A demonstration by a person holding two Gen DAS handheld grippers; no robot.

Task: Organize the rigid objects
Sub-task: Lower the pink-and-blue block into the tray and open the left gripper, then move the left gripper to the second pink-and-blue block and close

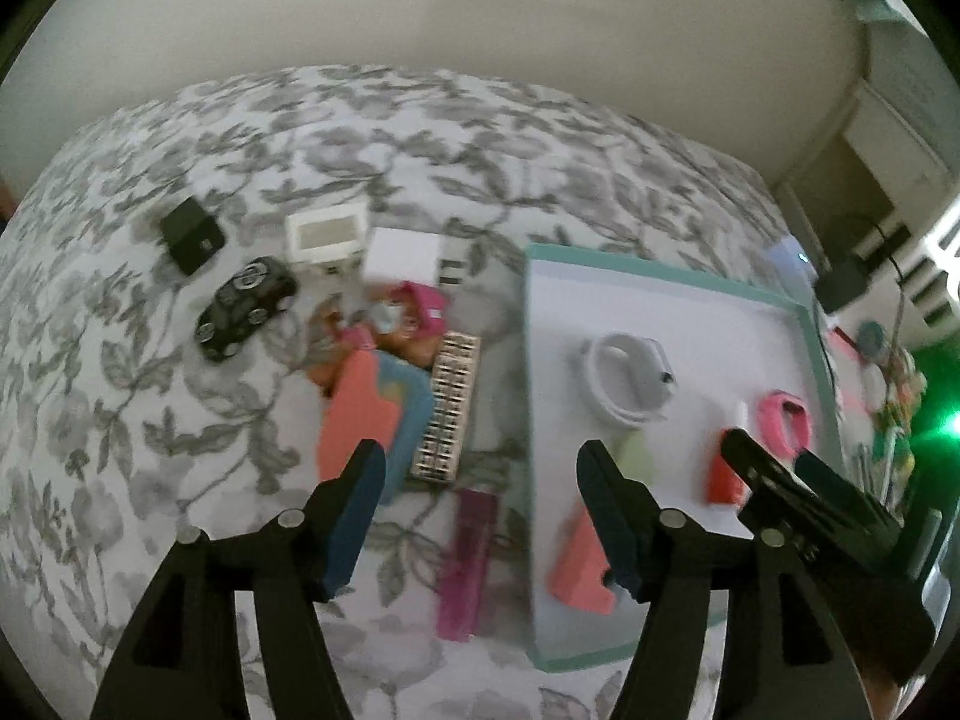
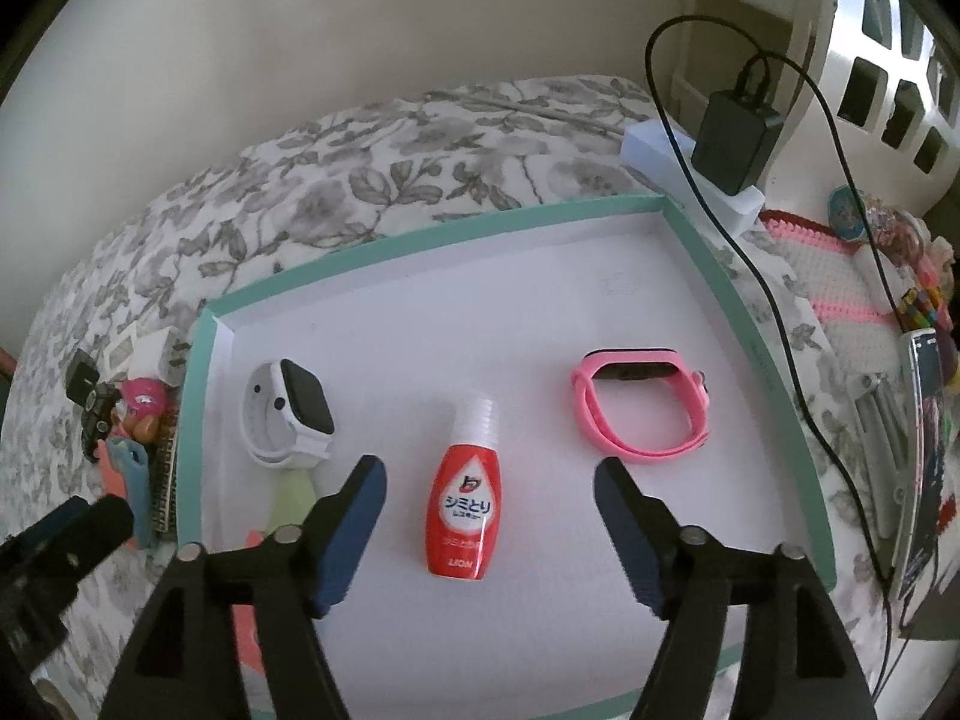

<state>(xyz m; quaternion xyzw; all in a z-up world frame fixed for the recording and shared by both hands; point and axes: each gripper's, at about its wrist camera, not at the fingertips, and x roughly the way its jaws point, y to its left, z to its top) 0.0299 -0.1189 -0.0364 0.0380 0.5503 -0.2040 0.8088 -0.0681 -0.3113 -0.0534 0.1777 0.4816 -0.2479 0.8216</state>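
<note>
Both tongs hang released, jaws spread wide with nothing between them — the right tongs [image 2: 489,483] over the red bottle [image 2: 461,509], the left tongs [image 1: 480,477] over the bed [image 1: 180,396] beside the tray. That floral-covered bed carries a teal-rimmed tray [image 2: 690,228]; on its white floor lie a white watch [image 2: 291,411] at the left, a pink watch [image 2: 639,405] well apart at the right, and the bottle flat between them. Left of the tray on the bed — a coral-and-blue case [image 1: 366,414], a magenta comb [image 1: 465,564], a black toy car [image 1: 246,303], a pink figurine [image 1: 414,312].
</note>
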